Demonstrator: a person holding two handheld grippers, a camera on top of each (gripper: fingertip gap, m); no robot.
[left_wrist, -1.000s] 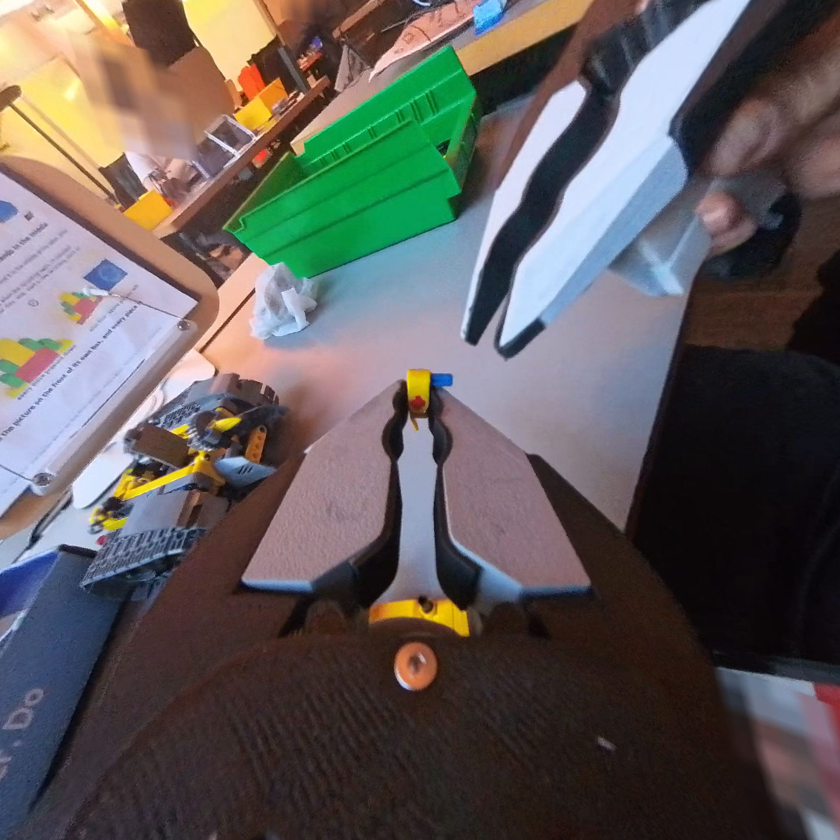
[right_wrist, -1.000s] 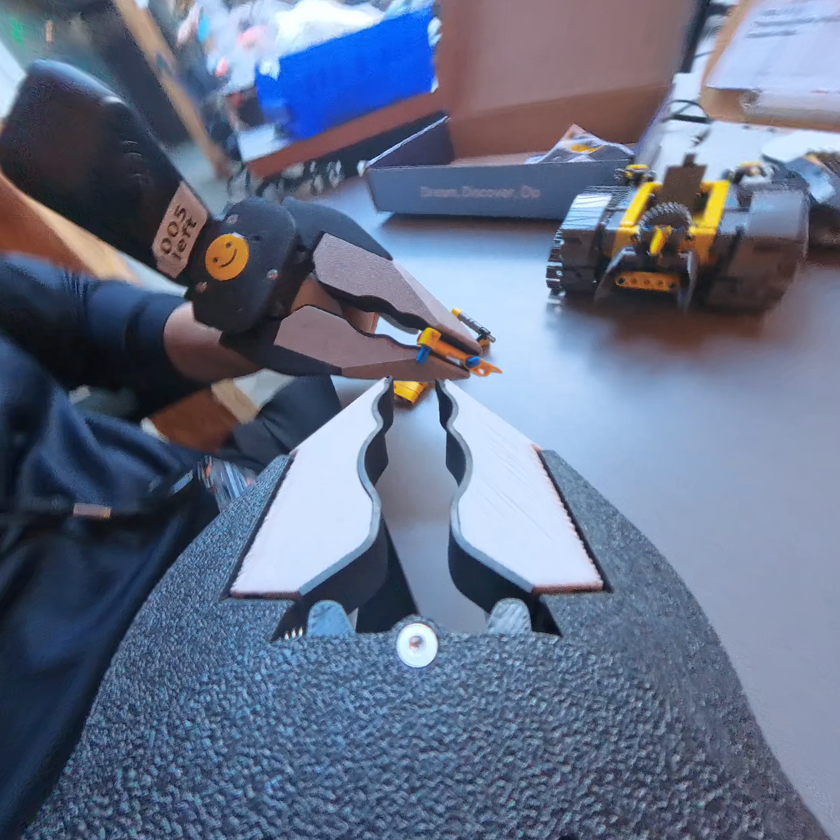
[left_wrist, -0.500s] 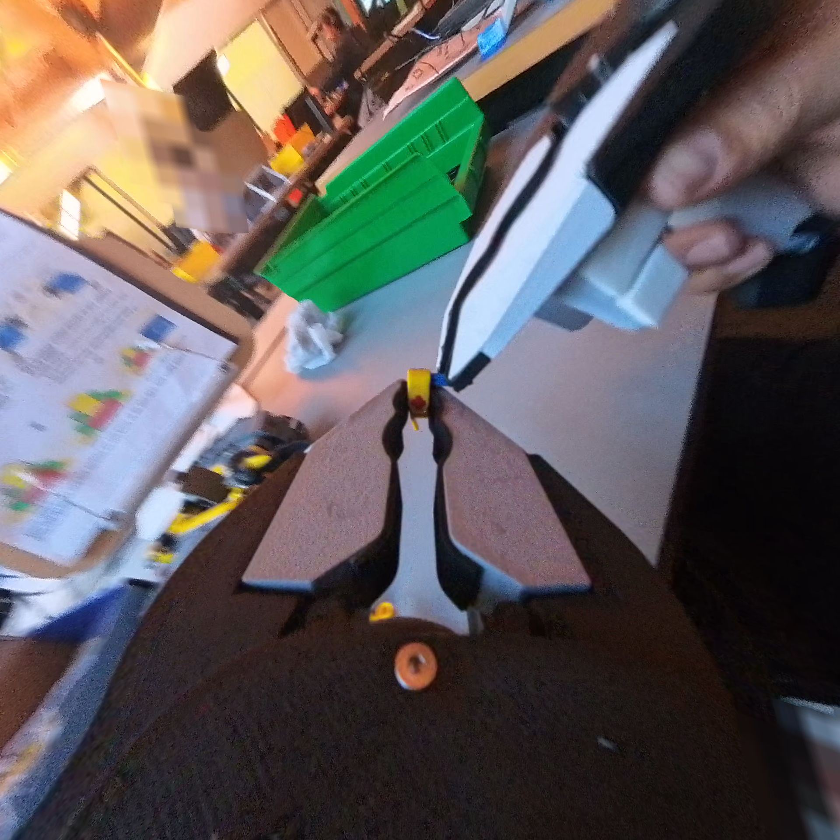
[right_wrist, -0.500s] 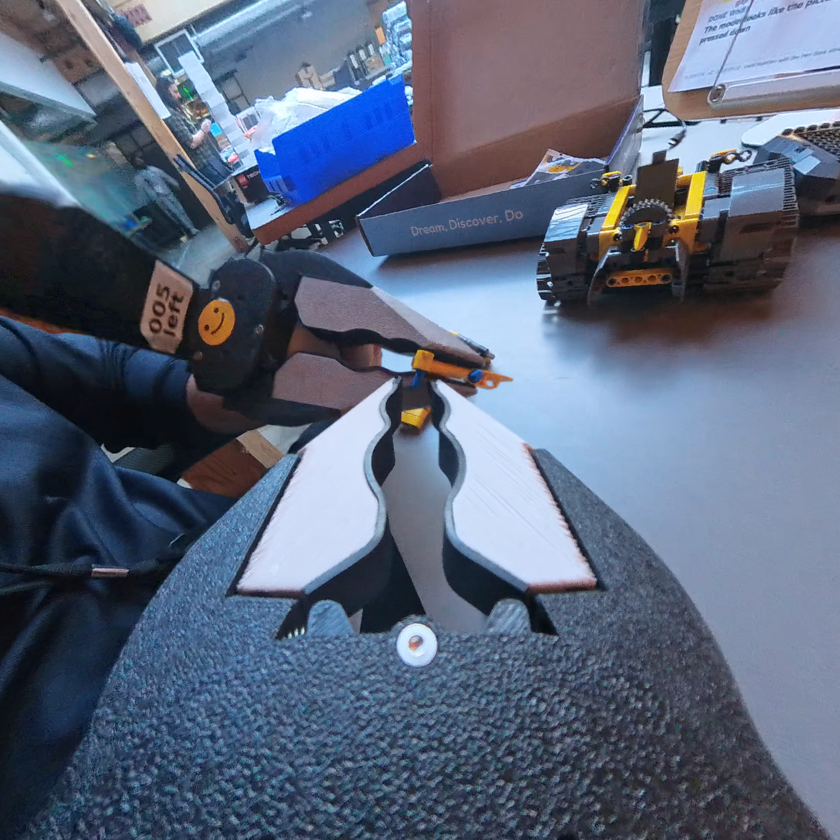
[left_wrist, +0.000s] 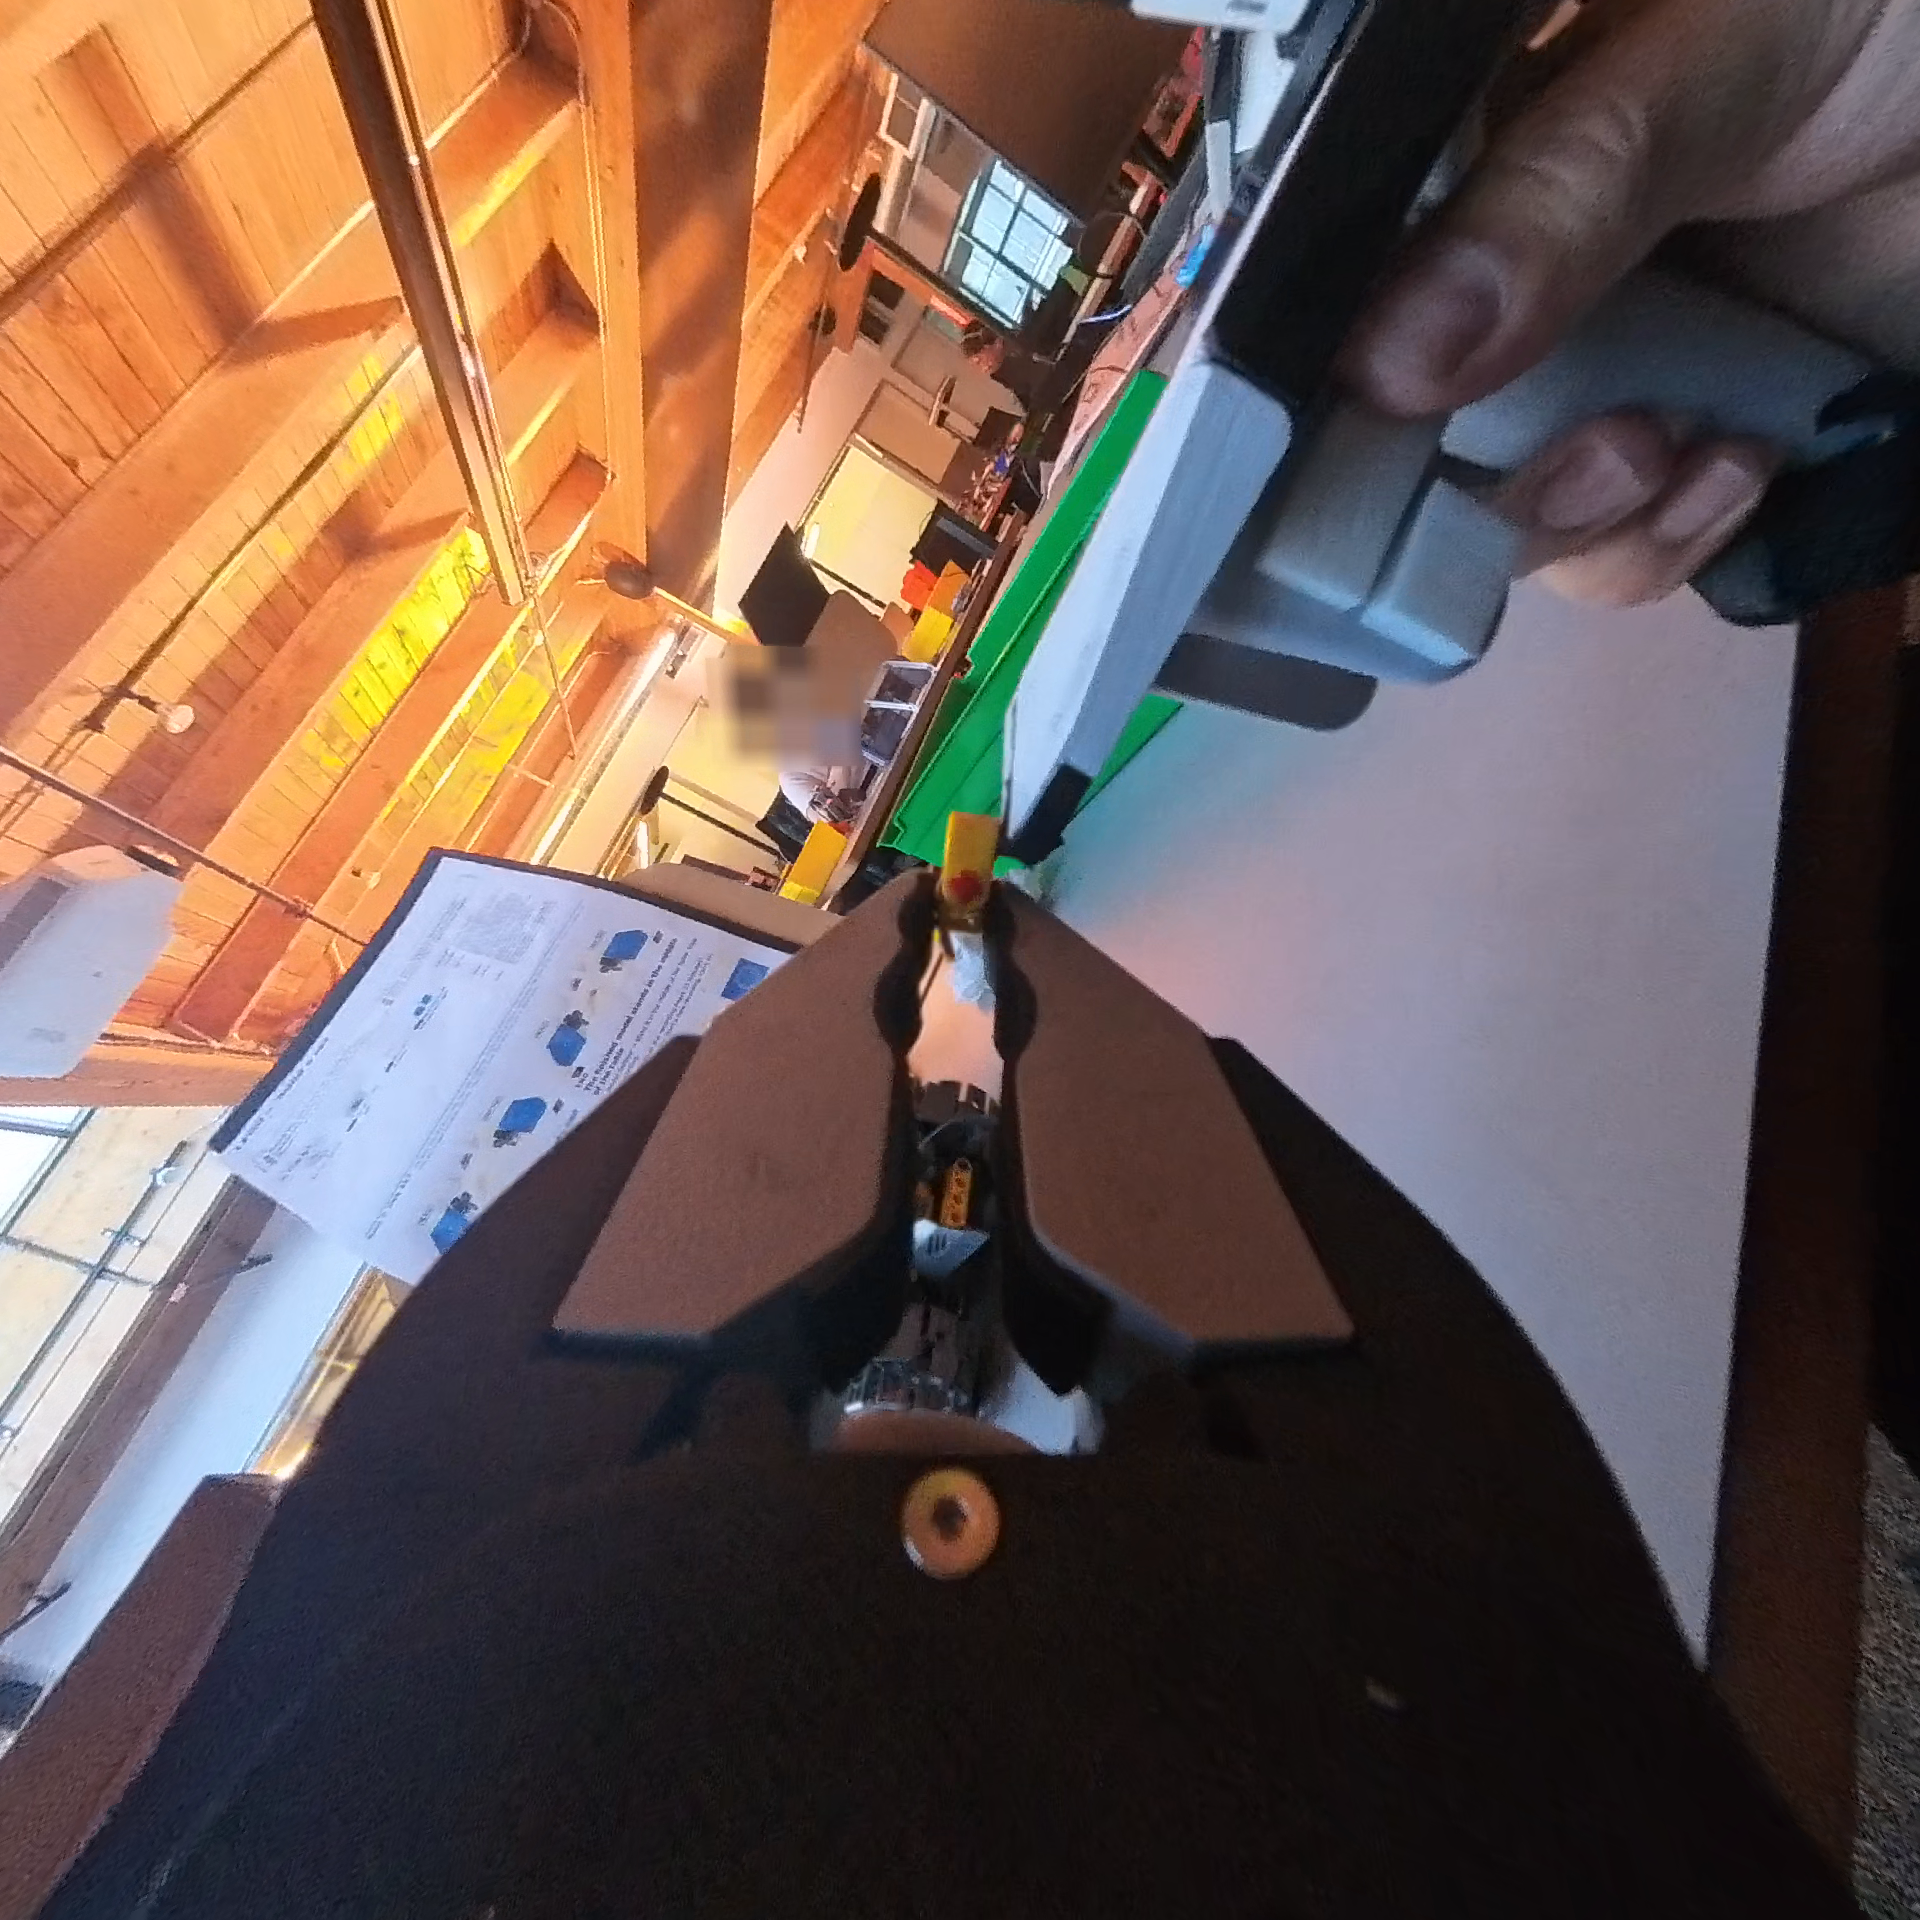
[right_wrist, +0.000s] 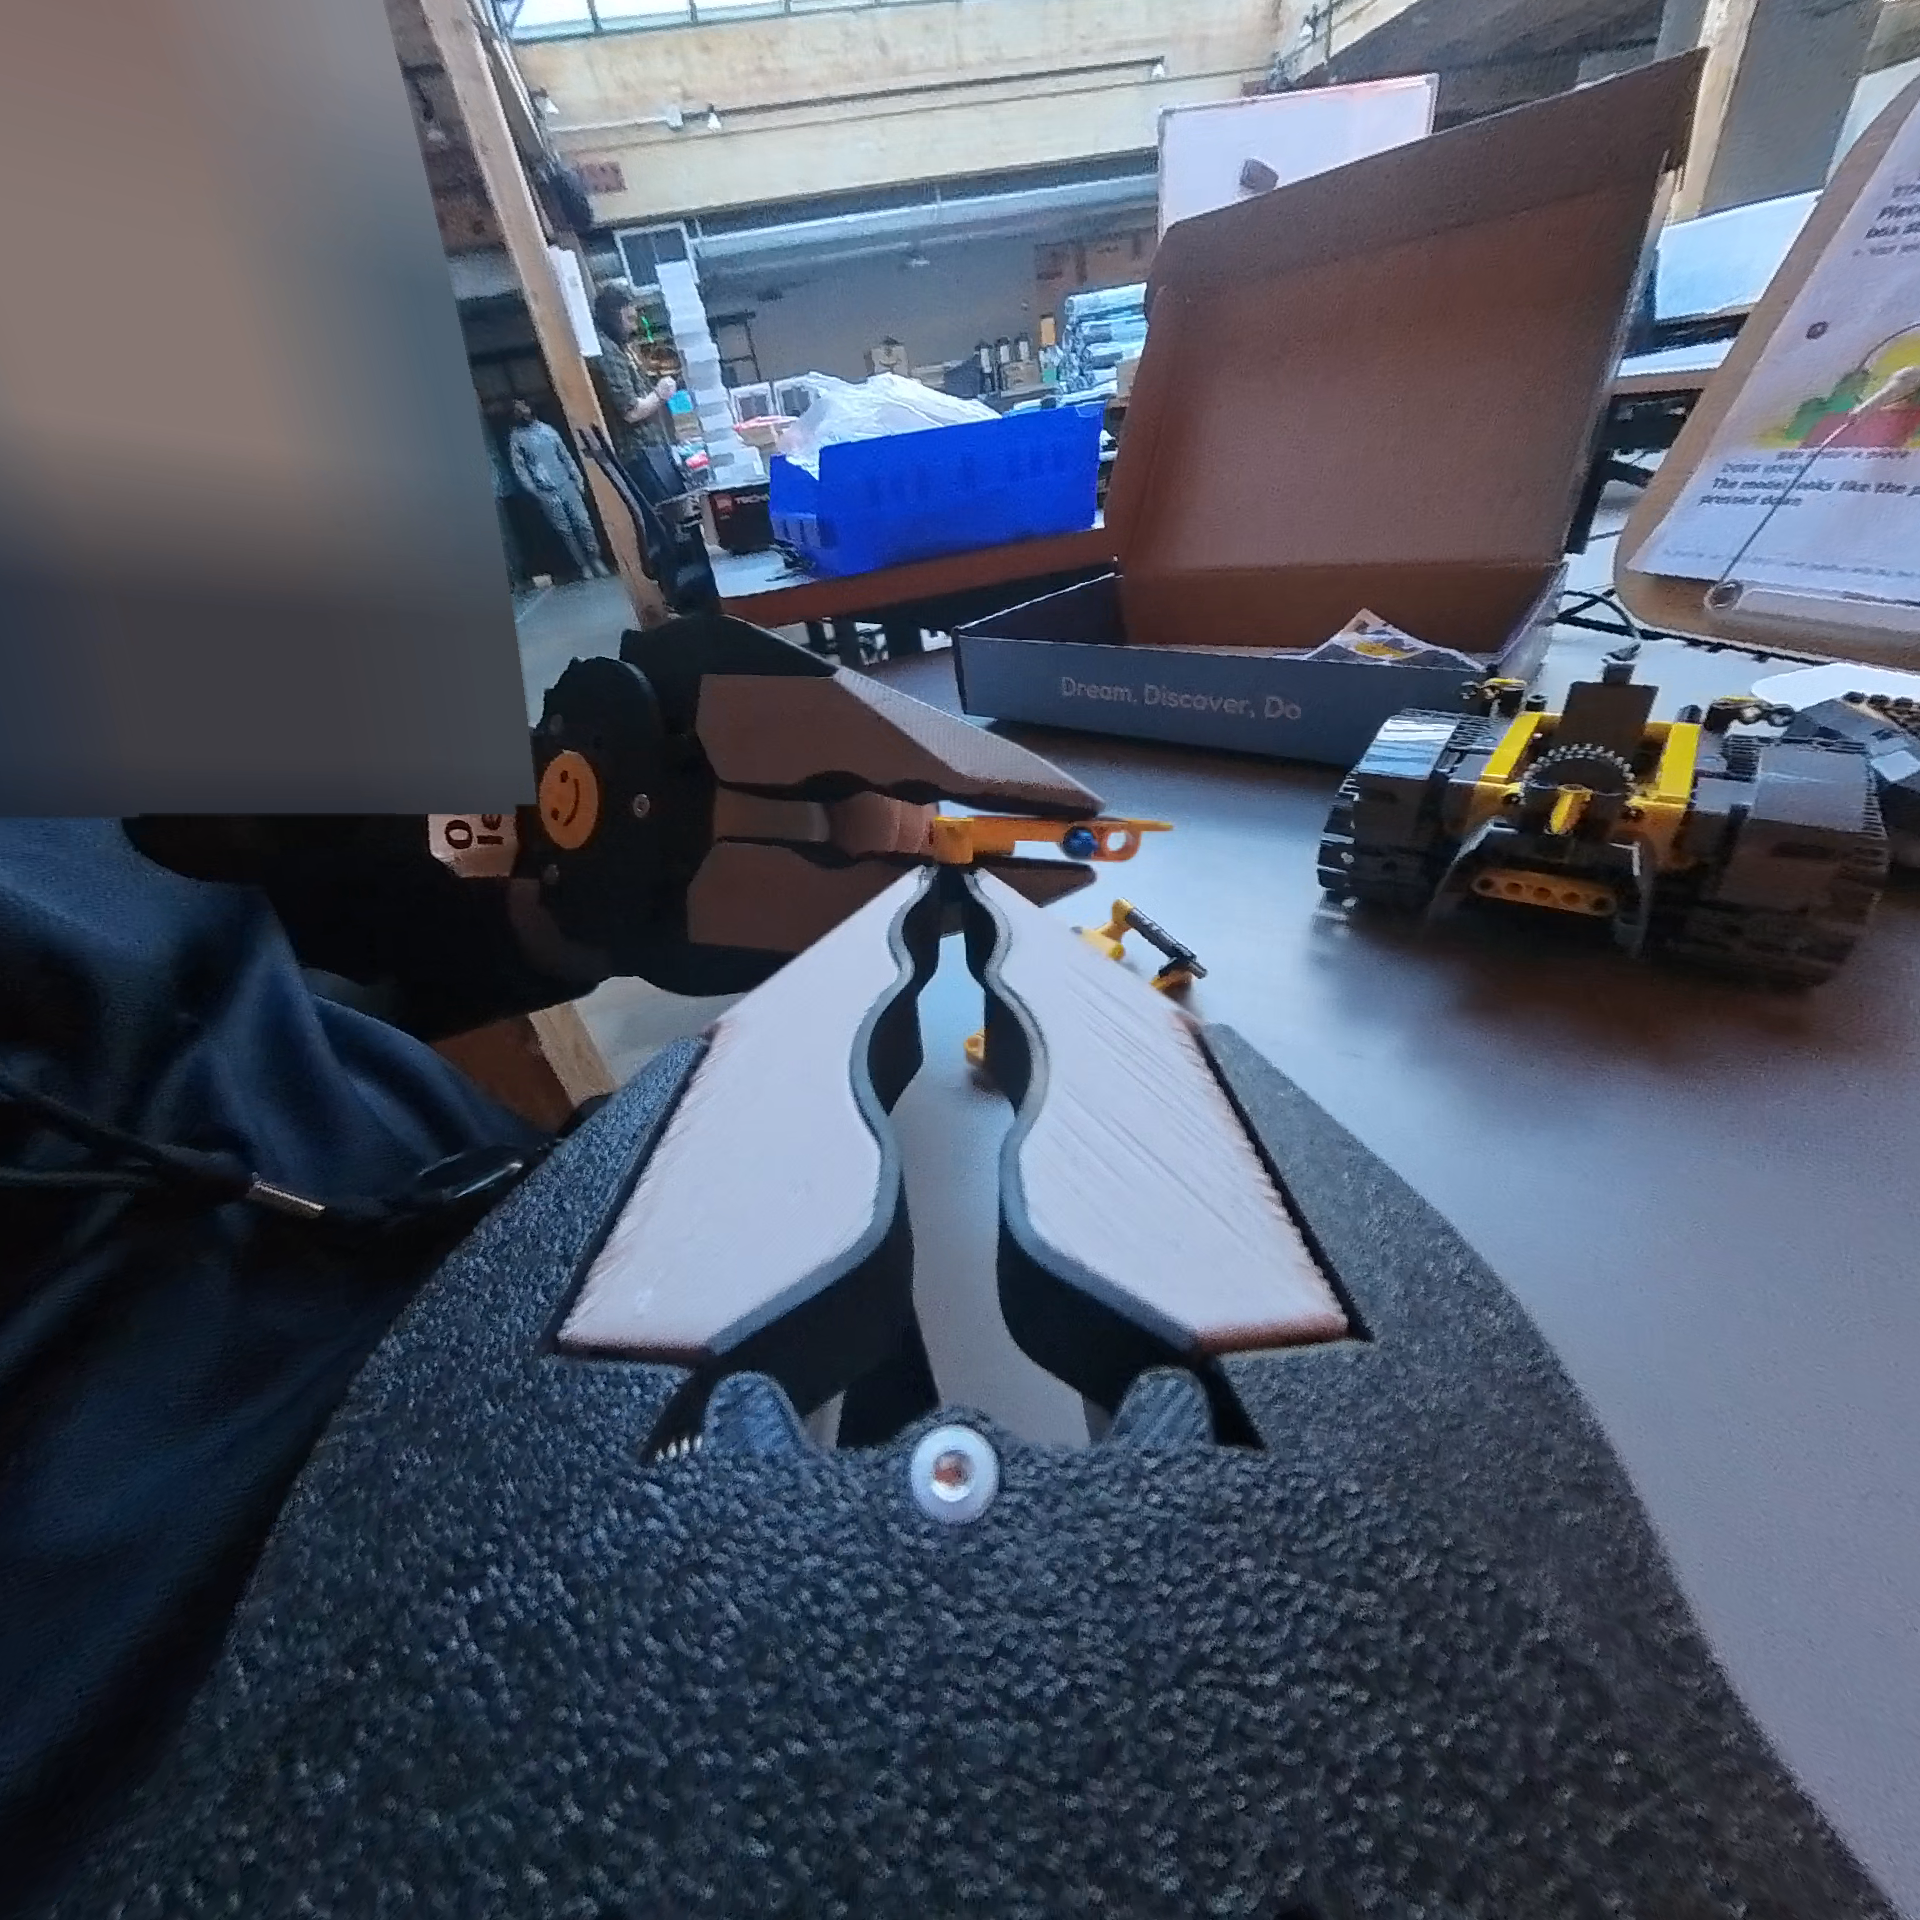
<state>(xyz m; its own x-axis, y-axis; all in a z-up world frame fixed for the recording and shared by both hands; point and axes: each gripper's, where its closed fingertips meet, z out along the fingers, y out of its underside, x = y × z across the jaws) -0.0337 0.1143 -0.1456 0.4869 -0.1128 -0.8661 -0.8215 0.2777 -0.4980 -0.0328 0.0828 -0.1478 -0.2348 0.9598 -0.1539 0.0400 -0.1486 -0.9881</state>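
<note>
The left gripper (right_wrist: 1081, 821), flat brown wedge fingers on a pebbled black body, pinched a thin yellow plastic beam (right_wrist: 1049, 834) with a blue pin, held above the smooth dark table (right_wrist: 1558, 1195). The right gripper (right_wrist: 948, 883) had its wavy-edged fingers nearly pressed together just under that beam. Beyond the beam stood a black-and-yellow tracked brick vehicle (right_wrist: 1600, 831) and an open cardboard box (right_wrist: 1351, 499) bearing printed lettering.

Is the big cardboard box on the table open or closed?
Open. The cardboard box has its brown lid standing up behind the grey tray, and a crinkly bag shows inside. It sits beyond the black-and-yellow brick vehicle.
</note>
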